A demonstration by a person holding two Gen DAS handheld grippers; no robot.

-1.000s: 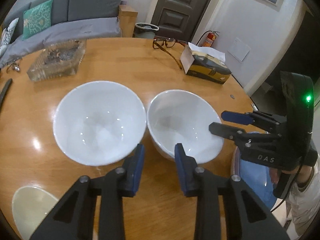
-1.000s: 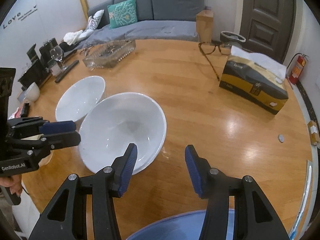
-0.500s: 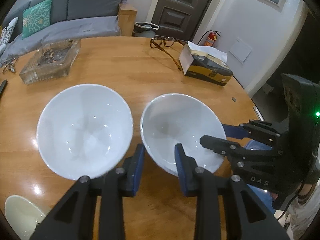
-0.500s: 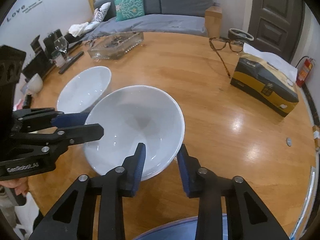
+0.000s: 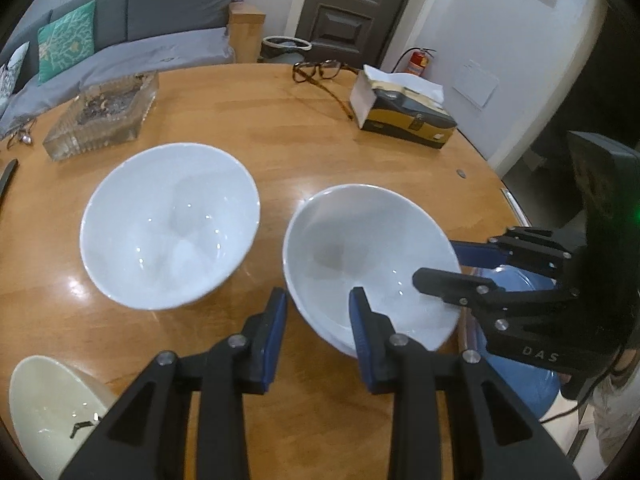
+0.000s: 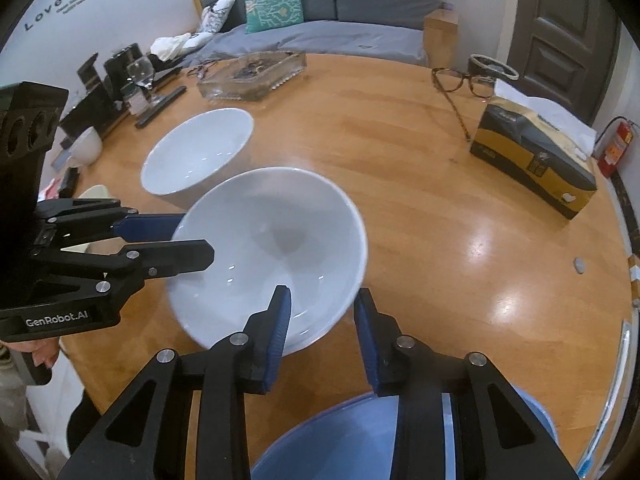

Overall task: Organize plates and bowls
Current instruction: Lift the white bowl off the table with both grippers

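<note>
even indoor light is cast from overhead; glare patches are seen on the glossy round wooden table (image 6: pixel 486 240) and specular dots in the white ceramic bowls (image 5: pixel 168 224). strong fisheye bending and black vignetting are seen at edges; slight blur throughout.

The cream bowl (image 5: pixel 48 412) at lower left and the blue bowl (image 6: pixel 360 440) at the bottom edge are cut off and partly covered by gripper arms, the ashtray (image 5: pixel 106 114) contents too blurred to identify.

Round wooden table (image 5: pixel 280 128) — non-task items
Glass ashtray (image 5: pixel 104 114), tortoiseshell glasses (image 5: pixel 316 74), tissue box (image 5: pixel 404 114), coin (image 6: pixel 579 265) — well apart.
</note>
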